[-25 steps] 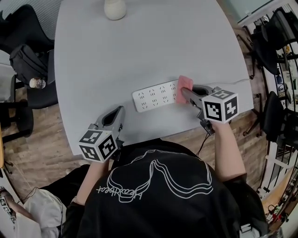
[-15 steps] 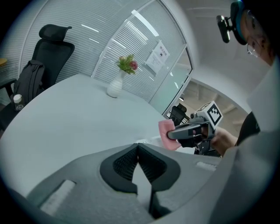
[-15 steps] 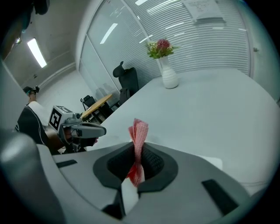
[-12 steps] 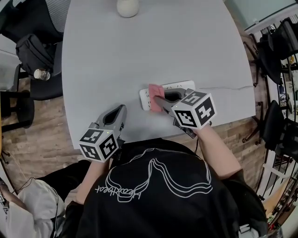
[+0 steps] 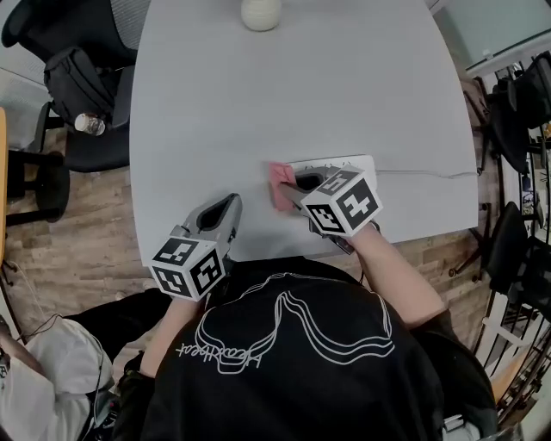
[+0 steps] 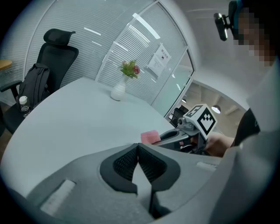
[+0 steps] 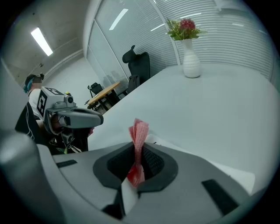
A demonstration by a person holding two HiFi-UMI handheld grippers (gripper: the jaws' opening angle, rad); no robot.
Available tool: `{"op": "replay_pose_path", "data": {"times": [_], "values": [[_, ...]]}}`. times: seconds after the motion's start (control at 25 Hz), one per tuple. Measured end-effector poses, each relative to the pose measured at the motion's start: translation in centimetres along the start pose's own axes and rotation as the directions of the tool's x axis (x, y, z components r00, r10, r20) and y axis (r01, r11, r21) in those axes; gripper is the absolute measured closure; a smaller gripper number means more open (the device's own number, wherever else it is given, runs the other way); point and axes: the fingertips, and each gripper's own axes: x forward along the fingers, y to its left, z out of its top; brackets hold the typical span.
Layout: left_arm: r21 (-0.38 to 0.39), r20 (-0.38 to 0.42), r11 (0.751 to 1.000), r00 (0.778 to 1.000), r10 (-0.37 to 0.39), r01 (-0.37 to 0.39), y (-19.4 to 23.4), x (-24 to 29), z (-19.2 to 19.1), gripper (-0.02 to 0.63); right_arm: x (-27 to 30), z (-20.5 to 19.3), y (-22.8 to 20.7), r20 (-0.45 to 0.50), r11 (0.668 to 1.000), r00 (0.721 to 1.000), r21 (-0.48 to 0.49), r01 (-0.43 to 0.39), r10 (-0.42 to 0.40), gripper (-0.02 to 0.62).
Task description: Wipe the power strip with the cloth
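Observation:
A white power strip (image 5: 343, 162) lies near the front edge of the grey table (image 5: 301, 95), mostly hidden under my right gripper (image 5: 289, 186). That gripper is shut on a pink cloth (image 5: 279, 183), which rests at the strip's left end. In the right gripper view the cloth (image 7: 138, 139) stands folded between the jaws, with a white edge of the strip (image 7: 154, 141) just beyond it. My left gripper (image 5: 231, 203) hovers at the table's front edge, left of the strip and apart from it. Its jaws are shut with nothing between them (image 6: 138, 153).
A white vase (image 5: 261, 13) with flowers stands at the far edge of the table. The strip's cable (image 5: 422, 172) runs off to the right. A black chair holding a bag (image 5: 82, 82) and a bottle (image 5: 89, 123) stands left of the table; more chairs are at the right.
My right gripper has slid the pink cloth leftward along the power strip, from its right part to its left end. The left gripper has stayed where it was.

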Motion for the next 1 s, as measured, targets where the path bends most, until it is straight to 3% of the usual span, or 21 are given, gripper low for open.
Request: {"op": "replay_pose_path", "data": {"times": [0.44,1.0], "values": [[-0.014,-0.013,1.000,1.000,0.003,-0.003,1.1,0.0,-0.9,0.592,1.7,-0.1,-0.5,-0.045,0.996,0.997,-0.075,0.055,-0.058,0.552],[0.010,-0.032,1.000,0.999,-0.007,0.008,-0.4,0.6,-0.9,0.592,-0.6,-1.3,-2.5,-0.035,0.996,0.996,-0.035,0.084,-0.085,0.551]]}}
